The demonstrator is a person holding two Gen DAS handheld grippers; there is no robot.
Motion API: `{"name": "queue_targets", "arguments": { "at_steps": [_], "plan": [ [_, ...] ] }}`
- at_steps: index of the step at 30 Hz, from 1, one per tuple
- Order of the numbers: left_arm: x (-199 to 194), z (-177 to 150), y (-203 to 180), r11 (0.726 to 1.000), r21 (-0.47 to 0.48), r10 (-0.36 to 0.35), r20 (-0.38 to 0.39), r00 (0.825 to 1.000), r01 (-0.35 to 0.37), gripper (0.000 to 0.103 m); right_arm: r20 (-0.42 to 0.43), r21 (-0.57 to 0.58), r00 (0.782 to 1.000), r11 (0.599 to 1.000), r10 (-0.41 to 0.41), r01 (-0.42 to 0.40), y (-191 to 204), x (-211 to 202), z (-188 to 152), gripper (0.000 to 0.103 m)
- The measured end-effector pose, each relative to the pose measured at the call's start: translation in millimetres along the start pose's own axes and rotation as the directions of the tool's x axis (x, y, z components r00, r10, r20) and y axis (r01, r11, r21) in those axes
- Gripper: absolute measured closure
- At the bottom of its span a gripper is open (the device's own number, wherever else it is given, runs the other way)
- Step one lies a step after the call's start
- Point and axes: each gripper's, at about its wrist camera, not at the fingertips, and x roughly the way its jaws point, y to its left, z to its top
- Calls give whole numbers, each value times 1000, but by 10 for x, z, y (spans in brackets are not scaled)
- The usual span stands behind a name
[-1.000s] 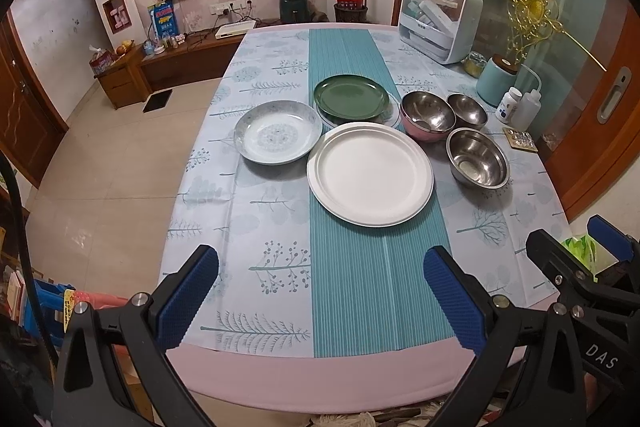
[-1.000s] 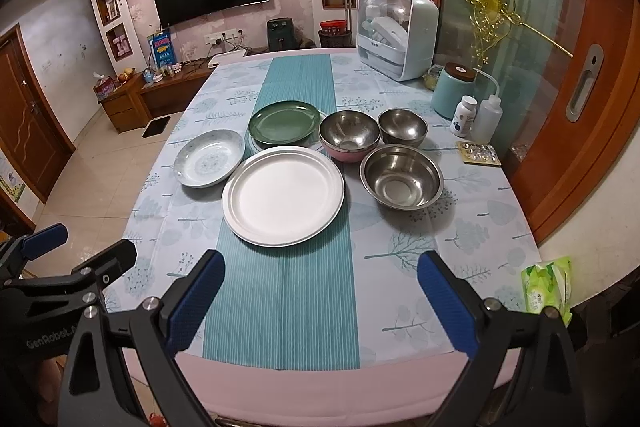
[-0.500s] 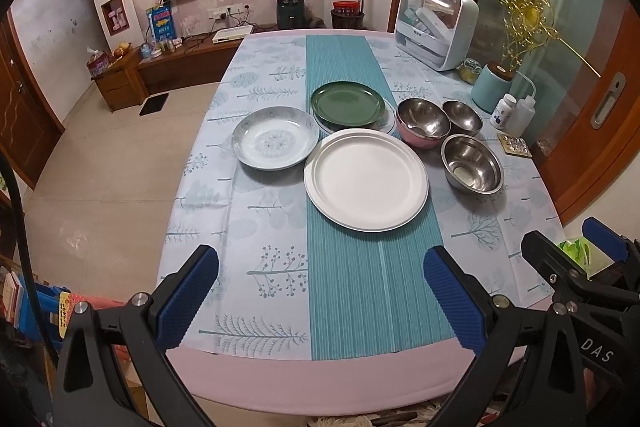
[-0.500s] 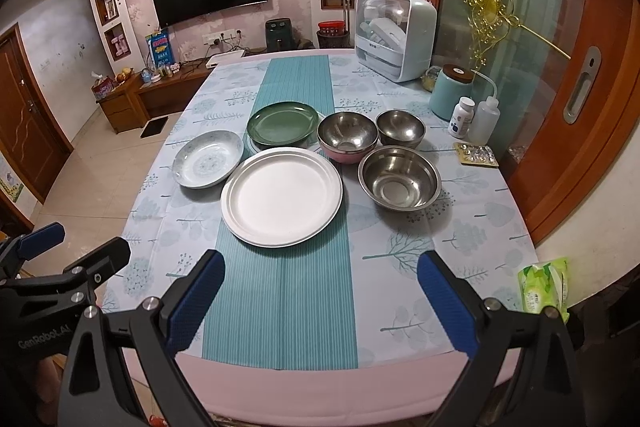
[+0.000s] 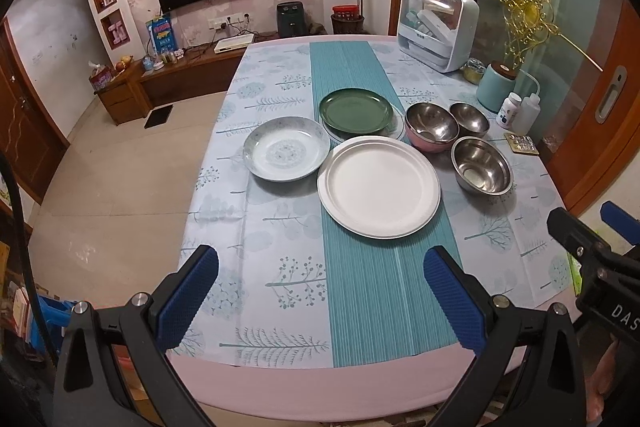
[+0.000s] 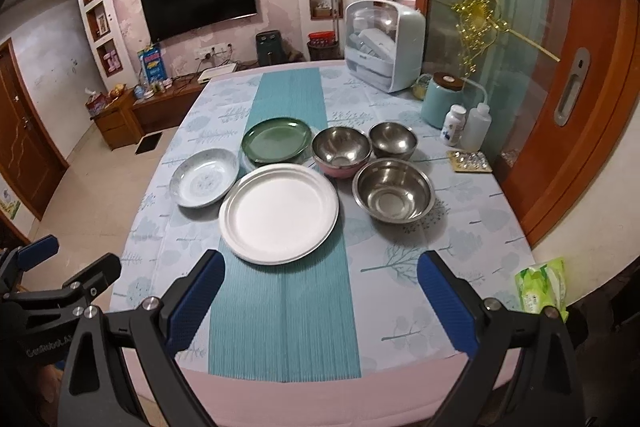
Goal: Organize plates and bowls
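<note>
On the desk (image 5: 280,307), across the teal runner (image 5: 376,291) and the patterned cloth on either side of it, the task's things are grouped at mid-depth: a large white plate (image 5: 379,187) nearest, a pale patterned plate (image 5: 286,148) just beside it on the left, a green plate (image 5: 356,109) behind — resting on what appears to be a clear plate whose rim shows beneath it — and three steel bowls on the right. Of these, the pink-sided bowl (image 5: 432,127) and the small bowl (image 5: 469,119) sit close together, perhaps touching, and the largest bowl (image 5: 482,166) stands just in front of them. The left claw (image 5: 320,291) and the right claw (image 6: 320,291) are both spread wide, hold nothing, and hover over the near edge, well apart from the dishes. The plates are judged stiff and, if ceramic, fragile and fairly heavy; glazed surfaces should be expected to be slippery, so each plate is best taken at its rim, with one finger over and one under the lip. The white plate lies flat, so its rim may need tipping before a finger can be slid beneath. The bowls are judged light, rigid and smooth — the rim wall is the natural hold, and slipping under a loose pinch should be anticipated. Open room is available on the near runner and on the left cloth. On the right, bottles (image 6: 464,125), a blister pack (image 6: 469,161) and a canister (image 6: 442,99) crowd the far side, and a green tissue pack (image 6: 544,285) lies just off the right edge; the bare pink near edge should be kept clear of stacked ware.
</note>
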Motion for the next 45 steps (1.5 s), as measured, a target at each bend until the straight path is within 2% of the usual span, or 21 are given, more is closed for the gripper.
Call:
{"name": "queue_targets", "arguments": {
  "at_steps": [9, 13, 18, 24, 30, 36, 40, 45],
  "plan": [
    [44, 154, 196, 998, -23, -64, -22, 998, 63, 1, 36, 4, 998, 998, -56, 56, 105, -86, 69, 5],
    [89, 242, 279, 994, -40, -107, -31, 994, 106, 1, 35, 14, 998, 999, -50, 50, 138, -109, 116, 5],
    [153, 333, 355, 996, -34, -82, 3, 997, 82, 1, 16, 20, 998, 998, -52, 52, 175, -63, 176, 5],
    [317, 486, 397, 995, -33, -92, -3, 996, 92, 1, 13, 25, 997, 996, -82, 82, 175, -27, 225, 5],
    [546, 591, 404, 997, -29, -72, -29, 997, 71, 1, 6, -9, 996, 996, -89, 89, 189, 93, 284, 5],
    [988, 679, 369, 991, -45, -131, -128, 983, 126, 1, -66, -9, 997, 1000, -27, 26, 69, 541, 370, 6],
    [1366, 709, 322, 998, -40, -62, -173, 983, 56, 1, -159, 35, 986, 999, 45, -40, -66, 965, 377, 13],
    [1952, 752, 283, 999, -27, -41, -246, 968, 35, 1, -302, 146, 936, 979, 179, -140, -297, 1672, 284, 22]
  ]
}}
